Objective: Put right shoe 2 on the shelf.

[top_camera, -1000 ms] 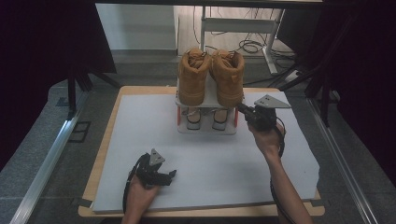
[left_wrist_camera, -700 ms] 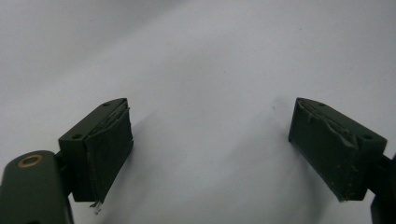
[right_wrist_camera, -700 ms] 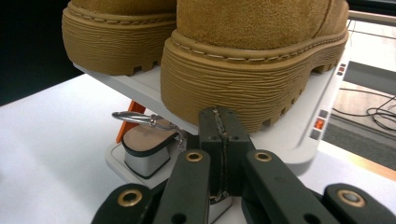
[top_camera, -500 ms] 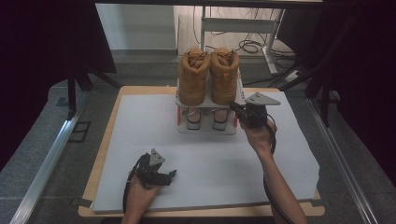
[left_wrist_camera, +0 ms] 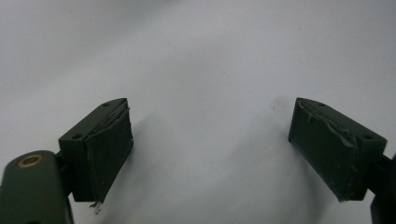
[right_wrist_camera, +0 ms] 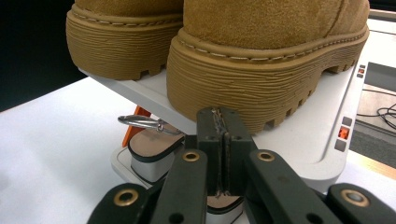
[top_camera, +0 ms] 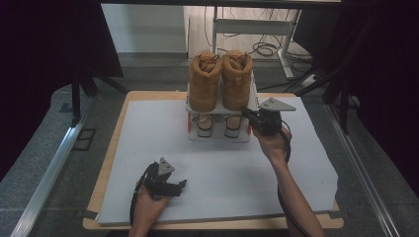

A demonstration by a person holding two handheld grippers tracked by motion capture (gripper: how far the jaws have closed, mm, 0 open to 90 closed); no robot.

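Two tan suede boots, left [top_camera: 205, 81] and right [top_camera: 236, 79], stand side by side on the top shelf of a small white shoe rack [top_camera: 220, 137]. My right gripper [top_camera: 246, 114] is at the rack's right side. In the right gripper view its shut tips [right_wrist_camera: 218, 122] rest against the ribbed sole of the nearer boot [right_wrist_camera: 261, 88], with nothing between the pads. The jaws have just been opening by a hair. My left gripper [top_camera: 179, 186] lies on the white table cover near the front edge. Its jaws [left_wrist_camera: 210, 144] stand wide open and empty.
A pair of light sandals [top_camera: 205, 127] sits on the rack's lower shelf, one with a metal buckle [right_wrist_camera: 140, 122]. The white cover [top_camera: 148, 133] lies over a wooden tabletop. Dark stands flank the table. Cables and a desk frame [top_camera: 257, 29] are behind it.
My right gripper has moved left, in against the rack and the right boot's sole. The right boot now sits a little closer to the left one. The left hand has stayed put.
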